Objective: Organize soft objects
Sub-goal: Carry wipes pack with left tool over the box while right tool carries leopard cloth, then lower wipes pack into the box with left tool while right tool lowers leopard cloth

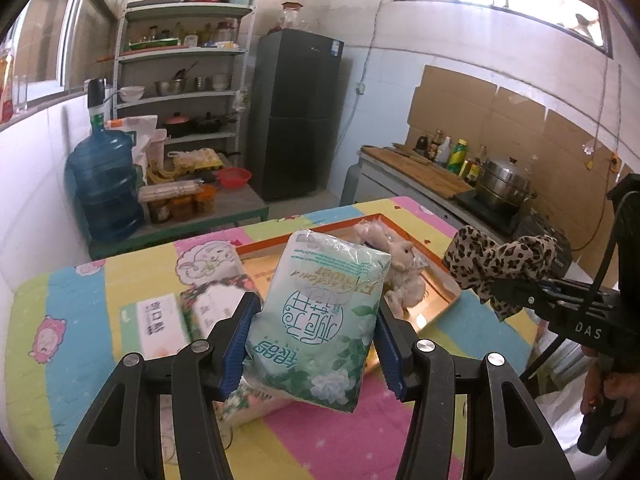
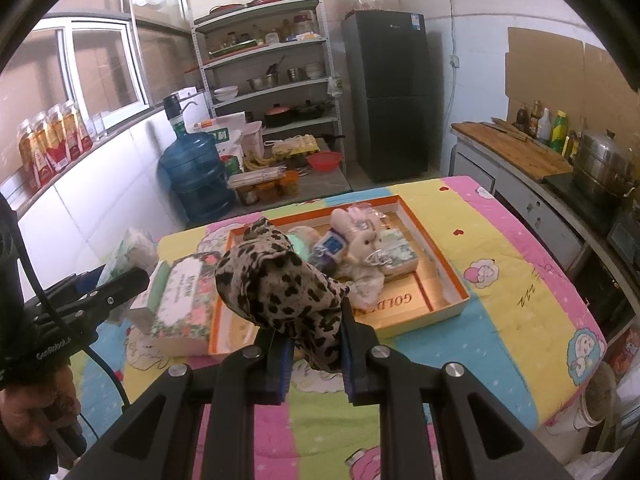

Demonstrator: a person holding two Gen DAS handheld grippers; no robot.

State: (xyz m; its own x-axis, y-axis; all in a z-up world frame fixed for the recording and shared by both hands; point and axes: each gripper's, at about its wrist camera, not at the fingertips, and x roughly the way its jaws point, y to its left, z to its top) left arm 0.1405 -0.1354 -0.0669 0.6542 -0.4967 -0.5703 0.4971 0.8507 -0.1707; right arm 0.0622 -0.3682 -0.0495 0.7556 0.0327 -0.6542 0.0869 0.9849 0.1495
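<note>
My left gripper (image 1: 316, 316) is shut on a green-and-white tissue pack (image 1: 320, 312) and holds it above the table, near the orange-rimmed box (image 1: 436, 300). My right gripper (image 2: 312, 332) is shut on a leopard-print cloth (image 2: 280, 280), held above the table in front of the same box (image 2: 448, 280); the cloth also shows in the left wrist view (image 1: 496, 260). In the box lie a plush toy (image 2: 360, 236), a small tissue pack (image 2: 396, 256) and a blue-labelled packet (image 2: 332, 248). The plush toy (image 1: 404, 272) shows behind the held pack.
A flowered tissue box (image 2: 184, 300) and a green-edged box (image 2: 148, 292) lie left of the orange box. Another tissue pack (image 1: 248, 400) lies under the left gripper. The table has a colourful cartoon cloth (image 2: 500, 288). A counter with a steel pot (image 2: 604, 168) stands right.
</note>
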